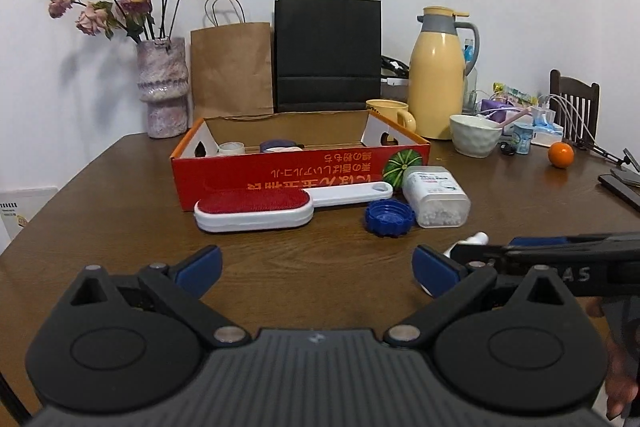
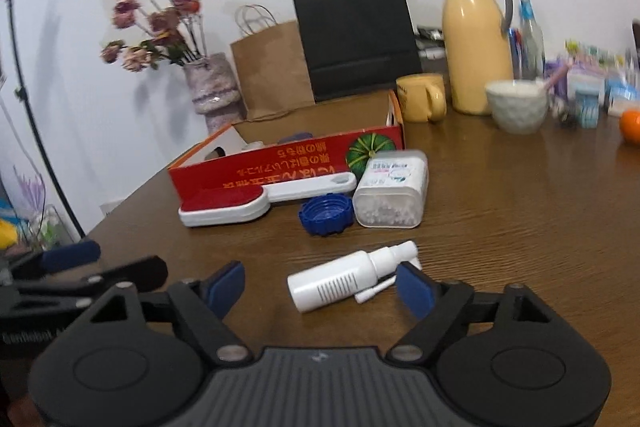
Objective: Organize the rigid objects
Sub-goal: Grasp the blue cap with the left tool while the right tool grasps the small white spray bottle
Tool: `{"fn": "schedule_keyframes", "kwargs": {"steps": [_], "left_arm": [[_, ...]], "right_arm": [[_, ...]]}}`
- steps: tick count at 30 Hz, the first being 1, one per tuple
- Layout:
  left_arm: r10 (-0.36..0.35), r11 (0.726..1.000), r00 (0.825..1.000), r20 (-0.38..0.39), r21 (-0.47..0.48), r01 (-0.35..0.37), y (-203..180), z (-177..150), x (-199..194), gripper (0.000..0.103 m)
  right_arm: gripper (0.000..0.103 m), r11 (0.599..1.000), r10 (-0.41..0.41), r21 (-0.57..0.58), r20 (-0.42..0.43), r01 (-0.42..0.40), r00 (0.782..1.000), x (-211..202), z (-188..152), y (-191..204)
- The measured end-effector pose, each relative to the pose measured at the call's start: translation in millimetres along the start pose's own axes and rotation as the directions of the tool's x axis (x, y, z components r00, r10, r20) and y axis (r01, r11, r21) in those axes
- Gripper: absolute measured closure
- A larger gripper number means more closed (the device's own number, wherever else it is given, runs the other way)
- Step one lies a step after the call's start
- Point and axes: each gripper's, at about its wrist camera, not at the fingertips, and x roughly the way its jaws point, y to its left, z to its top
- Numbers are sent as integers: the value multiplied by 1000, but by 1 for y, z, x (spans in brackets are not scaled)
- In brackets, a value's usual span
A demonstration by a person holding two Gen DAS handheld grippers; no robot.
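Right gripper [image 2: 320, 287] spread, gripping nothing; spray bottle [image 2: 340, 277] lies tilted between pads, untouched. Left gripper [image 1: 316, 267] spread, empty. Risk: round bottle rolls off-centre, loose cap [image 2: 374, 294] snags. Box [image 2: 288, 163] far left.

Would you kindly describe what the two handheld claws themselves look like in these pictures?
Both are matte black plastic. The left claw and right claw each have a ribbed dark grey centre plate flanked by two round housings, angled black link arms with silver pivot pins, and blue pads at the fingertips. White lettering, partly hidden, runs along the side of each claw's body. No cables or sleeves are visible.
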Motion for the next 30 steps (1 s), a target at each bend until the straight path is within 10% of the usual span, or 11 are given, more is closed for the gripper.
{"fn": "schedule_keyframes", "kwargs": {"steps": [11, 22, 27, 30], "left_arm": [[-28, 1000, 998, -57, 11, 28, 4, 12, 64, 0], [-133, 991, 980, -150, -13, 133, -25, 22, 125, 0], [-170, 984, 972, -160, 29, 177, -50, 25, 144, 0], [-150, 986, 976, -155, 44, 159, -59, 31, 158, 3]], "right_arm": [[49, 985, -132, -117, -28, 128, 991, 51, 8, 2], [48, 941, -232, -264, -43, 213, 972, 38, 6, -22], [50, 962, -180, -222, -77, 159, 981, 20, -3, -34], [70, 972, -145, -200, -73, 128, 987, 17, -7, -38]]}}
